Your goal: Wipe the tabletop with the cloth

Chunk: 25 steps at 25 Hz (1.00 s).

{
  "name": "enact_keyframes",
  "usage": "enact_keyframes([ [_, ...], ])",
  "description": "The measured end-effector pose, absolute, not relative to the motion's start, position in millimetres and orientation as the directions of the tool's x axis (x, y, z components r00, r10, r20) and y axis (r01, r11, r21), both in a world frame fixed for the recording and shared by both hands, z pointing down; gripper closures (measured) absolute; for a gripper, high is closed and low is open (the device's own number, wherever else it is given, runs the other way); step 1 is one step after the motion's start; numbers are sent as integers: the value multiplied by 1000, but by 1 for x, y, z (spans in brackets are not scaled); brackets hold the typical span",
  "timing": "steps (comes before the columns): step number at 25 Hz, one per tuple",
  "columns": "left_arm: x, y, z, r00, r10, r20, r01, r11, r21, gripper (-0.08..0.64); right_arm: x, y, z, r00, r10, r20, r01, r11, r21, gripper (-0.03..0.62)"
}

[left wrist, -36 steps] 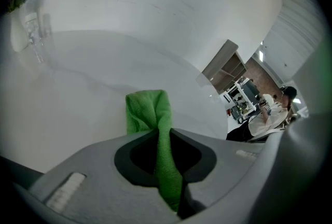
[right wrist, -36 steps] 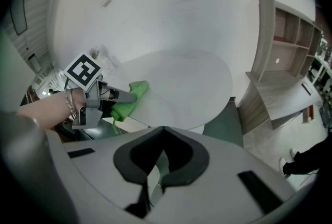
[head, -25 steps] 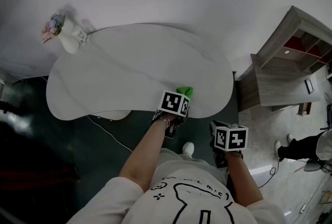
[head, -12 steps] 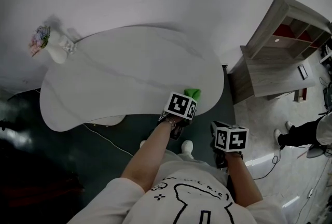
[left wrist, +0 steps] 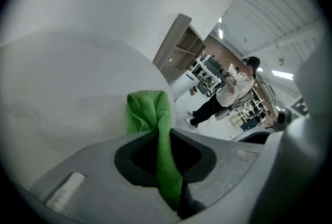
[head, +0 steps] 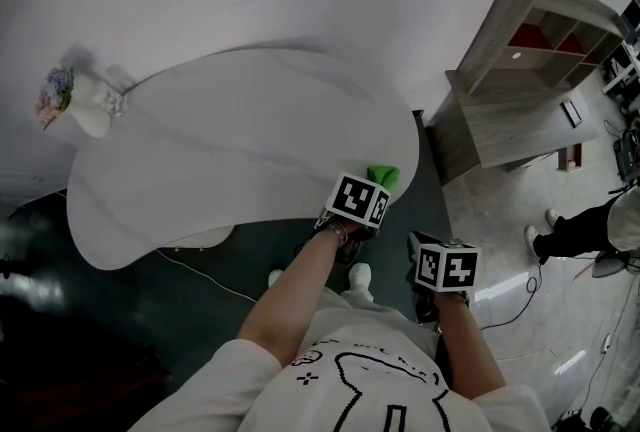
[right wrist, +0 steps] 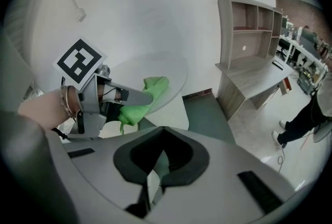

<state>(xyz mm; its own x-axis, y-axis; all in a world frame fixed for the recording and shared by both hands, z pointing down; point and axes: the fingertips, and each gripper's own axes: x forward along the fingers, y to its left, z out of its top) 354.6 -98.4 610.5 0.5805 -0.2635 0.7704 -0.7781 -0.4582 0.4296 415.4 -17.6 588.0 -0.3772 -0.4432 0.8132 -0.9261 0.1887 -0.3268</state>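
My left hand-held gripper (left wrist: 165,166) pinches the green cloth (left wrist: 148,109) at the desk's (head: 230,140) edge; my right hand-held gripper (right wrist: 158,176), closed and empty, hangs beside the desk.

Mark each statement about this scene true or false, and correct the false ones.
1. The left gripper is shut on the green microfibre cloth. True.
2. The right gripper grips a second cloth. False: nothing is between its jaws, and it is held clear of the table.
3. The white vase of flowers stands mid-table. False: it stands at the far left edge of the white rounded table.
4. The green cloth sits at the table's right end. True.
5. A grey wooden shelf unit stands beyond the table's right end. True.
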Motion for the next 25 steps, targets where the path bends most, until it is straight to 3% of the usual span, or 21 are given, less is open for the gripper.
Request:
enact_keyframes([
  [7,363,-92,598,705,-213,677,-685,-451,572,506,397,-21,574,-377,-483,790,-926,181,-331,597],
  [17,305,-100,545,703,-299,645,-693,-494,526,506,368,-39,549,-353,-573,739,-929,120,-351,597],
  [25,237,-106,505,674,-401,620,-726,-514,457,506,305,-62,514,-382,-668,639,-920,212,-329,597],
])
